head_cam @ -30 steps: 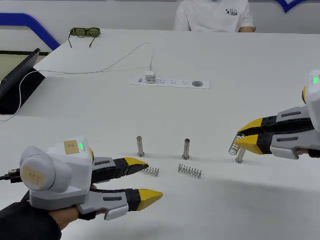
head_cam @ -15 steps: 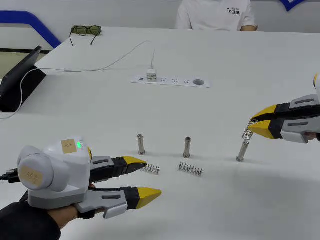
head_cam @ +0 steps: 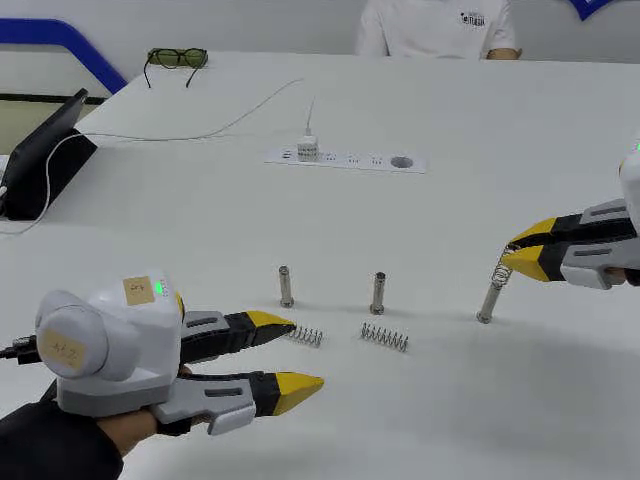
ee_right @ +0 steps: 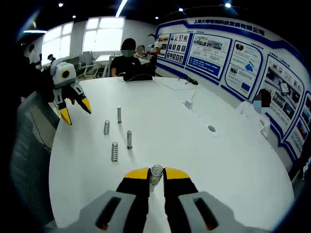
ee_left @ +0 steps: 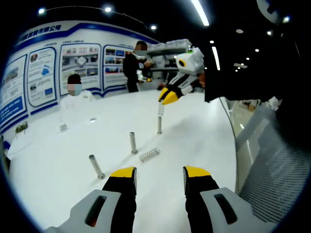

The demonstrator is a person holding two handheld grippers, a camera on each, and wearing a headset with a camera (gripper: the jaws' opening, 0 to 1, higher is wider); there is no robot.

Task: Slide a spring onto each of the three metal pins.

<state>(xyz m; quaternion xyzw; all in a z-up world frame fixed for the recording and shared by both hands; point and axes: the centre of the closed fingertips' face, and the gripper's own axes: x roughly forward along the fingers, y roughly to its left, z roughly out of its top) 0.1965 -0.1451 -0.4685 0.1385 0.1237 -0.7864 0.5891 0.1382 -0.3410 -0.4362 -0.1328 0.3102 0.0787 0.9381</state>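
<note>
Three metal pins stand upright in a row on the white table: the left pin, the middle pin and the right pin. My right gripper is shut on a spring, whose lower end hangs at the top of the right pin. That same spring shows pinched between the right gripper's jaws. Two loose springs lie in front of the left and middle pins. My left gripper hovers open at the lower left, just short of the nearer spring, holding nothing.
A white power strip with a plugged cable lies beyond the pins. A dark tablet stands at the left edge and glasses rest at the far left. A person sits across the table.
My right gripper lifted the spring from beside the right pin's base to the pin's top. The left gripper stayed where it was.
</note>
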